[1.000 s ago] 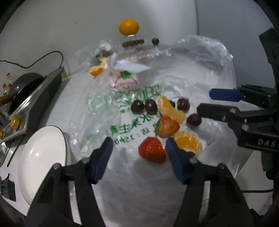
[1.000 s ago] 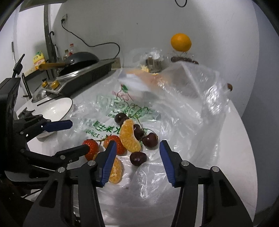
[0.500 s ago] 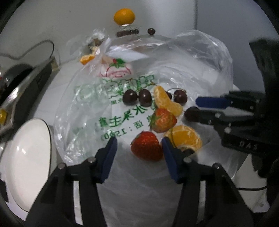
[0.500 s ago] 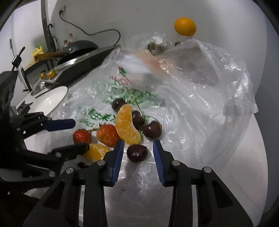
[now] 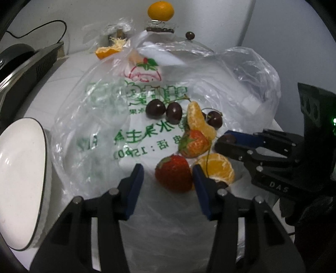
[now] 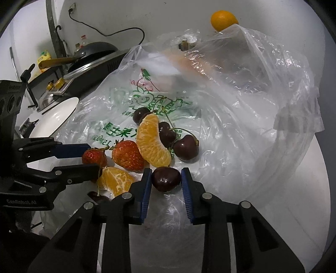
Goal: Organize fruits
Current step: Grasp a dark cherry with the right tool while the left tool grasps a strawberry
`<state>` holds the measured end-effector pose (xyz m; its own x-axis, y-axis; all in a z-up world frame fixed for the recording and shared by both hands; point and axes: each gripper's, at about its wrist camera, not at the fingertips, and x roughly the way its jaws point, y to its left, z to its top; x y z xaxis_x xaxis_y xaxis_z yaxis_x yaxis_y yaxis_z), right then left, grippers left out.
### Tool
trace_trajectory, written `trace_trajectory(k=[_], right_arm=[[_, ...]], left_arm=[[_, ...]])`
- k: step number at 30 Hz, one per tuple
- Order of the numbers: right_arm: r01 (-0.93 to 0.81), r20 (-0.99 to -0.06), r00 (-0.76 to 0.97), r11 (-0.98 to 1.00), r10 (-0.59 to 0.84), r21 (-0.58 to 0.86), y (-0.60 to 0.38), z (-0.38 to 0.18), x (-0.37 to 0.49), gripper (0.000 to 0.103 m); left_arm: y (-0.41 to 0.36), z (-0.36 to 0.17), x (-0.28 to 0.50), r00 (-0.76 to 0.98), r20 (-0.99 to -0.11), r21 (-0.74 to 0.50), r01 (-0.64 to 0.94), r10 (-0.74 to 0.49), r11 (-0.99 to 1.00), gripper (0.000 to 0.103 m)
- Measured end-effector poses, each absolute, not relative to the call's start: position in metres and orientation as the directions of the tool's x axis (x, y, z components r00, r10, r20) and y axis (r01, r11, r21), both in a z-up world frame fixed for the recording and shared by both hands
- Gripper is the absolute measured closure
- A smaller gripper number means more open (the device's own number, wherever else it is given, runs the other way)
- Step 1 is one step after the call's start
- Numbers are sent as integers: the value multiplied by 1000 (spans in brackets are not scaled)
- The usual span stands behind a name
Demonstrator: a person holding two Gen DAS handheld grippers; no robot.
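Fruit lies on a clear printed plastic bag (image 5: 105, 126): two strawberries, two orange segments (image 5: 201, 124) and several dark cherries (image 5: 155, 108). My left gripper (image 5: 168, 184) straddles the nearer strawberry (image 5: 174, 175). Its jaws are closing, the right pad is at the fruit and a gap remains on the left. My right gripper (image 6: 166, 182) is closing around a dark cherry (image 6: 166, 179), with the pads right at its sides. The left gripper (image 6: 92, 158) shows at the left of the right wrist view, and the right gripper (image 5: 220, 140) shows at the right of the left wrist view.
A white plate (image 5: 19, 178) sits left of the bag. Behind it stands a stove with a black pan (image 6: 94, 50). A whole orange (image 5: 160, 10) rests on a jar by the back wall. The bag's far side (image 6: 262, 73) stands up crumpled.
Both pairs of jaws have narrowed. The right gripper sank and now brackets the cherry closely. The left gripper moved in around the near strawberry.
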<state>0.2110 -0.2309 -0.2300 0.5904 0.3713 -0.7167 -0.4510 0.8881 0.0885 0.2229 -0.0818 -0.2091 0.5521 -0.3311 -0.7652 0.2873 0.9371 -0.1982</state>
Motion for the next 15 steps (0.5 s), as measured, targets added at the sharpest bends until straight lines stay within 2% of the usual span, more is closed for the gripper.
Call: trace_trajectory(k=[1, 15], right_arm=[[-449, -717, 592, 889, 369, 87, -231, -230, 211, 74], [-427, -678, 645, 902, 353, 63, -231, -205, 201, 74]], left_arm=[[-82, -209, 222, 546, -763, -212, 294, -346, 932, 65], [-77, -191, 210, 583, -727, -201, 325, -363, 924, 66]])
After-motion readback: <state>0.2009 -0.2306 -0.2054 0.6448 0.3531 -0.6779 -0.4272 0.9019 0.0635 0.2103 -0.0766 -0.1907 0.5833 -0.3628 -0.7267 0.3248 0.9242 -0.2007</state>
